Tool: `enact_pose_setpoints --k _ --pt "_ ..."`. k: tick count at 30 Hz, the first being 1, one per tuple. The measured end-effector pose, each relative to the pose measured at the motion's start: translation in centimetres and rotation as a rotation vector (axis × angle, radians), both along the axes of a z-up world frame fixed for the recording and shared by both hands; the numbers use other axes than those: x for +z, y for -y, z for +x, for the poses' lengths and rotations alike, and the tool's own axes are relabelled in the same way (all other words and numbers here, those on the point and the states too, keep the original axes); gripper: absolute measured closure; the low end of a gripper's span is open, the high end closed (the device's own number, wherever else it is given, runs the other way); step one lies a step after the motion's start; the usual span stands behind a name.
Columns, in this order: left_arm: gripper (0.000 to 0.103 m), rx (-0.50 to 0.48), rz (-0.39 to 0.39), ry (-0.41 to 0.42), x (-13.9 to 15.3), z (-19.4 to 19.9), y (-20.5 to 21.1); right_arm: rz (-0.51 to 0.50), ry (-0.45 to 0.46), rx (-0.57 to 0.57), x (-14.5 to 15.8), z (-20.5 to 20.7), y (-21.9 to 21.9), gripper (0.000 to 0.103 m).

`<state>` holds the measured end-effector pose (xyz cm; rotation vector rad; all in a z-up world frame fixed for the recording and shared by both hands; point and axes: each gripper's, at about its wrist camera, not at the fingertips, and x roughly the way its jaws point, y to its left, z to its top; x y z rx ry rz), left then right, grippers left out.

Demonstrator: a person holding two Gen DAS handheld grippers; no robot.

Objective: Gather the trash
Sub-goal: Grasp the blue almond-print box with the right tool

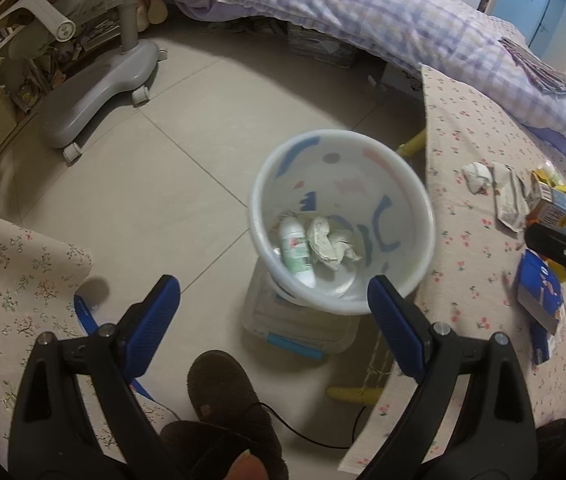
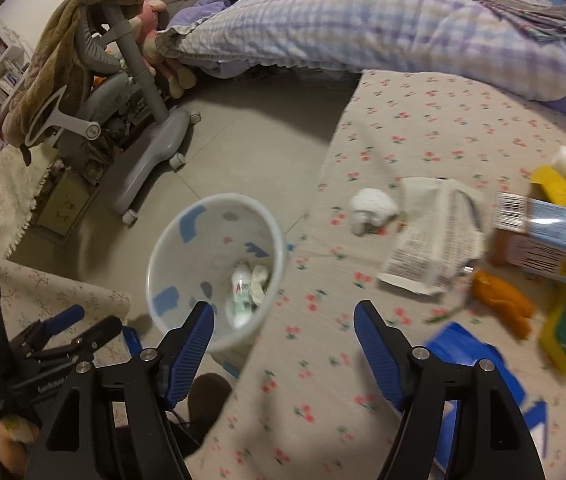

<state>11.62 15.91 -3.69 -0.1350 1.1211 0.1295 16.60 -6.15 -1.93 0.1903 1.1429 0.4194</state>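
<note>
**Two empty tools by the trash bucket**

The left tool [image 1: 273, 308] hangs over the floor with its blue fingers [image 1: 155, 322] spread wide. Nothing is between them. A brown fuzzy slipper [image 1: 223, 396] is on the grey tiled floor [image 1: 143, 200] right below it.

The right tool [image 2: 283, 336] is spread wide too and holds nothing. Its one finger is over the bucket's edge and the other is over the bench.

Just past the left tool stands a round white plastic bucket with blue and pink marks [image 1: 411, 184]. It sits on a clear plastic box [image 1: 299, 328] on the floor. Inside the bucket lie a small white and green bottle [image 1: 295, 246] and crumpled white paper [image 1: 333, 244].

Beside the bucket is the bench with a beige flowery cloth [image 2: 423, 120]. More trash lies on it: a white paper ball [image 2: 373, 206], a flat white wrapper with print [image 2: 431, 240], a light blue carton with a barcode [image 2: 555, 236], a blurry orange piece [image 2: 503, 304] and a blue packet [image 2: 471, 356].

Far back is a bed with a purple checked blanket [image 2: 363, 20] and a grey chair on wheels [image 2: 151, 128].
</note>
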Motion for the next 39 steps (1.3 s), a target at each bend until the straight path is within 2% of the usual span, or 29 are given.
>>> enact_pose_setpoints --k 7,13,17,23,30,35,37,38,39 --pt "0.008 -0.058 -0.017 -0.003 0.5 -0.2 2.5 -0.058 0.017 -0.034 1.2 -1.7 4.9 0.024" --pt "0.008 -0.090 -0.043 -0.021 0.4 -0.1 4.3 -0.115 -0.014 -0.035 0.8 -2.9 8.5 0.020" --pt "0.008 -0.108 -0.041 -0.026 0.4 -0.1 5.3 -0.167 -0.051 0.034 -0.6 -3.3 9.1 0.017" --pt "0.008 -0.125 -0.035 -0.033 0.3 -0.1 6.1 -0.204 -0.083 0.163 -2.2 -3.3 8.9 0.007" --pt "0.008 -0.125 -0.030 -0.043 0.1 -0.1 6.2 -0.266 -0.127 0.221 -4.2 -2.3 8.5 0.007" --pt "0.008 -0.126 -0.030 -0.048 -0.1 -0.1 6.3 -0.332 -0.123 0.226 -5.2 -2.0 8.0 0.007" --pt "0.008 -0.130 -0.030 -0.051 -0.1 -0.2 6.5 -0.324 -0.118 0.218 -5.2 -1.9 7.9 0.011" --pt "0.008 -0.135 -0.030 -0.052 -0.1 -0.2 6.6 -0.312 -0.115 0.215 -5.0 -1.8 7.9 0.023" --pt "0.008 -0.140 -0.030 -0.053 -0.1 -0.2 6.8 -0.303 -0.115 0.214 -4.9 -1.8 7.8 0.024"
